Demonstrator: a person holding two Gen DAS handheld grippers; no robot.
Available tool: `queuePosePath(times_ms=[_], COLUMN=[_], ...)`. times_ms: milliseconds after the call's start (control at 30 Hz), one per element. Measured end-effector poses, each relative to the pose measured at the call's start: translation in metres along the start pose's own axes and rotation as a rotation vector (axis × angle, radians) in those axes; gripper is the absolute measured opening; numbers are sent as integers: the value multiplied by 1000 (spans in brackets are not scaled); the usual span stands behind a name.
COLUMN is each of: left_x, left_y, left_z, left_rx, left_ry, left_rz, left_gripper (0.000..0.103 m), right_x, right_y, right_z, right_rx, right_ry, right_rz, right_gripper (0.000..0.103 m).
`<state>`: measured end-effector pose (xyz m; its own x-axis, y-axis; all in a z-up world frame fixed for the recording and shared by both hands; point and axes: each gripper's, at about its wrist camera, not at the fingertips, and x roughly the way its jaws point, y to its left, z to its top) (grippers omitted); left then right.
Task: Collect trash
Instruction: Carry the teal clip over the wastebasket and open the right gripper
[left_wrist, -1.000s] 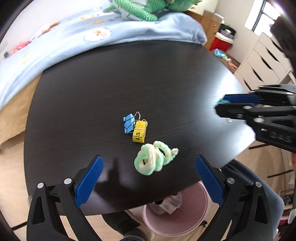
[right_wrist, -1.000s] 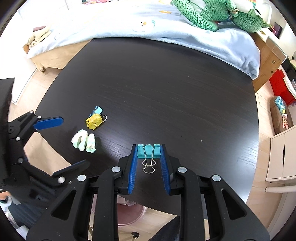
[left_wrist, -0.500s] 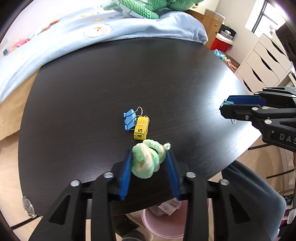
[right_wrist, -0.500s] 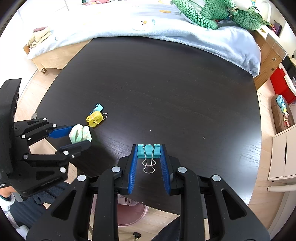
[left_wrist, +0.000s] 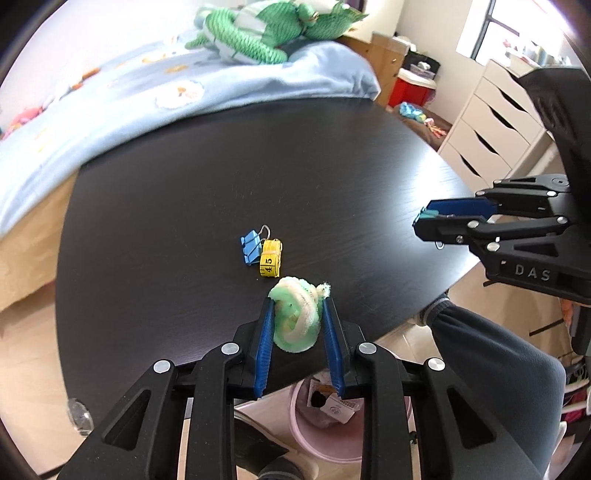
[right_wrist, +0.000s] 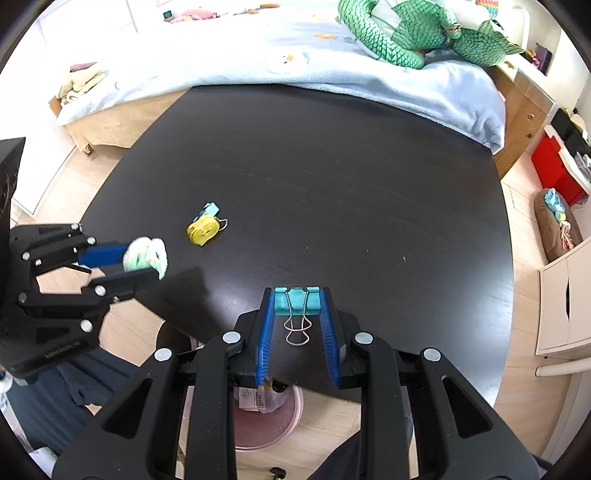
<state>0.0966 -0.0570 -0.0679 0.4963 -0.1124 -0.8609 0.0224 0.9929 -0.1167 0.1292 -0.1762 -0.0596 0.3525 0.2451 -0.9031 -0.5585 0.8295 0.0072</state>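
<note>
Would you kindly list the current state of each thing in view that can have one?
Left claw: closing on the green-and-white fuzzy bundle, pads pressing on it.
Right claw: shut on the teal binder clip, wire handles pointing back toward the camera.
Blue binder clip: lying loose on the black table.
Yellow tape measure: rolled up, touching the blue clip.
Pink bin: open, below the table edge, some trash inside.

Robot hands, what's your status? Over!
Left gripper closing on fuzzy green-white pipe-cleaner wad. Right gripper clamps teal binder clip. Pink bin below, path clear.
</note>
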Motion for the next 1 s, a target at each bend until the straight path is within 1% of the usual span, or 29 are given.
queuePosePath(times_ms=[133,267,467,667,867,1000], left_x=[-17,-33,-56,-72,-81,-85], left_y=[-4,-12,-19,-26,-31,-31], left_z=[-6,-15,-30,-44,-61,-73], left_rx=[35,70,98,123,140,137], left_ry=[-29,-60,-99,-116,-126,-122], left_rz=[-8,-27,-47,-82,-99,-115], left_gripper=[26,26,26,26,26,26], right_x=[-16,-33,-63,-81,-88,-86], right_y=[6,18,36,49,62,70], right_z=[-13,-31,-61,-88,-112,-121], right_rx=[11,0,-12,1,3,1], right_ry=[-36,-69,-125,-158,-158,-146], right_rz=[9,-9,-16,10,31,51], right_gripper=[24,24,24,24,24,24])
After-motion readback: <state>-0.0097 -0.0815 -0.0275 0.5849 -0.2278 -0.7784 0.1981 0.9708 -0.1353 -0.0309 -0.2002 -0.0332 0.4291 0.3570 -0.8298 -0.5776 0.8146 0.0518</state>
